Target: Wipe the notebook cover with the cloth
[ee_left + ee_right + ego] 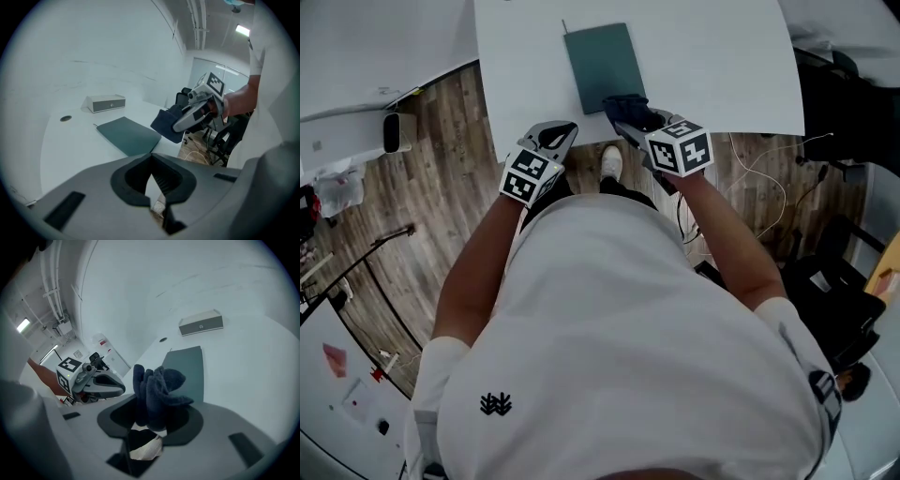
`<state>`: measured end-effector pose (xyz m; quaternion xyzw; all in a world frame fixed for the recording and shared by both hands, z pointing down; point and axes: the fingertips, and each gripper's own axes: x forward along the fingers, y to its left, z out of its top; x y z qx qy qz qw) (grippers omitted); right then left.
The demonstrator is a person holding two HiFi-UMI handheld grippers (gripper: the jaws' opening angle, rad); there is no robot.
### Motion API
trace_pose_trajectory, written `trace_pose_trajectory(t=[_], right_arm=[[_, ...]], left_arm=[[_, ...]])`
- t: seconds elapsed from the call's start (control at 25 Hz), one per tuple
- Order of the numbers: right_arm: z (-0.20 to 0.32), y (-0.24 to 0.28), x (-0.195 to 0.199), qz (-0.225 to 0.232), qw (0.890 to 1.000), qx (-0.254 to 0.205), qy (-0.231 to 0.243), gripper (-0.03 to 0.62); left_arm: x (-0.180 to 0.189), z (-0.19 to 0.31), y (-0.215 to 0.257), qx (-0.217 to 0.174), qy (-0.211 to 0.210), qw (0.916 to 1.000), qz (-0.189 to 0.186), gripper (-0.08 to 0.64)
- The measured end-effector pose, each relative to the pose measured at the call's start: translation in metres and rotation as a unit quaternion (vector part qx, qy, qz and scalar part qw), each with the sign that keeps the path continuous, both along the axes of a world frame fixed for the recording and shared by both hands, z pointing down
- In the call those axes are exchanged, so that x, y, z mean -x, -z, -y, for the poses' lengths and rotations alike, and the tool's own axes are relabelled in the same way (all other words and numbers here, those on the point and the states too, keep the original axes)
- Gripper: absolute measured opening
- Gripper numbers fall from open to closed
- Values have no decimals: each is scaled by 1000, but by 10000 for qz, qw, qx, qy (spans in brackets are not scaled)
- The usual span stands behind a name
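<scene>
Head view is showing the white surface (712,66) spreading toward 12 o'clock from the person. The dark green notebook (600,61) is lying closed and flat on it. The left gripper (555,137) is hovering at the notebook's 7 o'clock, apart from it, with jaws together and nothing between them. The right gripper (625,118) is hanging at the notebook's 5 o'clock corner, its jaws clamping a bunched dark blue cloth (630,103). Whether the cloth is touching the cover, I cannot tell. I am judging that the wiping is only starting. The next move is calling for pressing the cloth onto the cover and sweeping toward 12 o'clock.
</scene>
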<state>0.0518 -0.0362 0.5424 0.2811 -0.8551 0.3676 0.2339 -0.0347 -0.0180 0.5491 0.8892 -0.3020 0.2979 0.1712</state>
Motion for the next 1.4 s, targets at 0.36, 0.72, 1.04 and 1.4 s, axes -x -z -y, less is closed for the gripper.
trace_pose_trajectory(t=[0.36, 0.72, 1.04, 1.4], right_arm=[[29, -23, 41, -326, 9990, 174, 243, 146], [38, -44, 61, -600, 9966, 466, 312, 146], [43, -54, 48, -633, 9948, 793, 124, 146], [60, -57, -6, -808, 9903, 1066, -376, 146]], left_arm=[[-16, 21, -42, 290, -861, 9951, 380, 6], [-26, 24, -62, 330, -1466, 9864, 664, 6], [-28, 25, -64, 440, -1450, 9869, 552, 6], [-28, 25, -65, 549, -1473, 9863, 507, 6]])
